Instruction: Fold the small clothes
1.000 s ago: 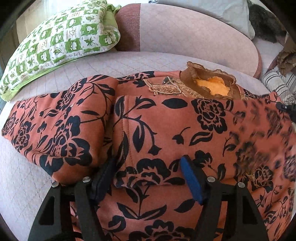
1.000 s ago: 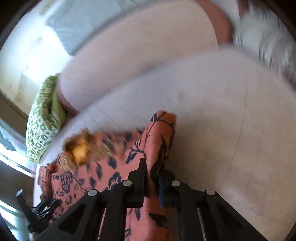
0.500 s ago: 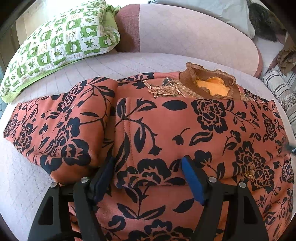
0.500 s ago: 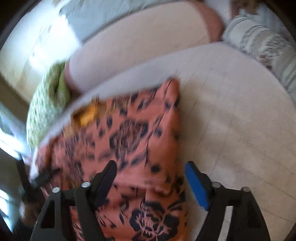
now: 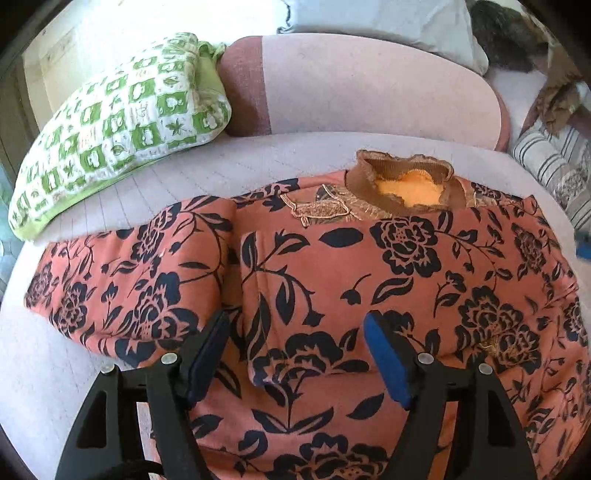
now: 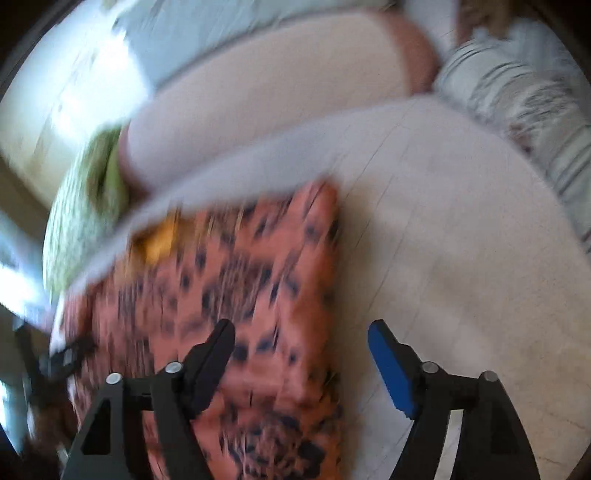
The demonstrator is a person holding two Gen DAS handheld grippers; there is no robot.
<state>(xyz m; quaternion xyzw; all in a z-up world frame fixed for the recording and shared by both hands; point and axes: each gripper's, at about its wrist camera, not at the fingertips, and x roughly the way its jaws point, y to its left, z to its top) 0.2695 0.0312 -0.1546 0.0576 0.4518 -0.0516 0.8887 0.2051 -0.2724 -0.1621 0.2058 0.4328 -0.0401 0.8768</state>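
An orange sweater with a black flower print (image 5: 332, 266) lies flat on the pale sofa seat (image 5: 258, 155), its brown collar (image 5: 402, 177) at the far side and one sleeve (image 5: 122, 280) spread to the left. Its right side is folded over the body. My left gripper (image 5: 295, 354) is open and empty, hovering low over the sweater's near middle. In the blurred right wrist view, my right gripper (image 6: 301, 354) is open and empty above the sweater's (image 6: 236, 295) right folded edge. The tip of the right gripper shows as a blue spot in the left wrist view (image 5: 583, 247).
A green and white checked pillow (image 5: 122, 122) lies at the back left against the sofa back (image 5: 369, 85). A striped cushion (image 5: 554, 166) and a grey cushion (image 5: 388, 22) sit at the back right. Bare seat (image 6: 461, 240) extends right of the sweater.
My right gripper let go of the sweater's right sleeve after laying it over the body, opened wide, and is pulling back. My left gripper stayed open and drew back slightly.
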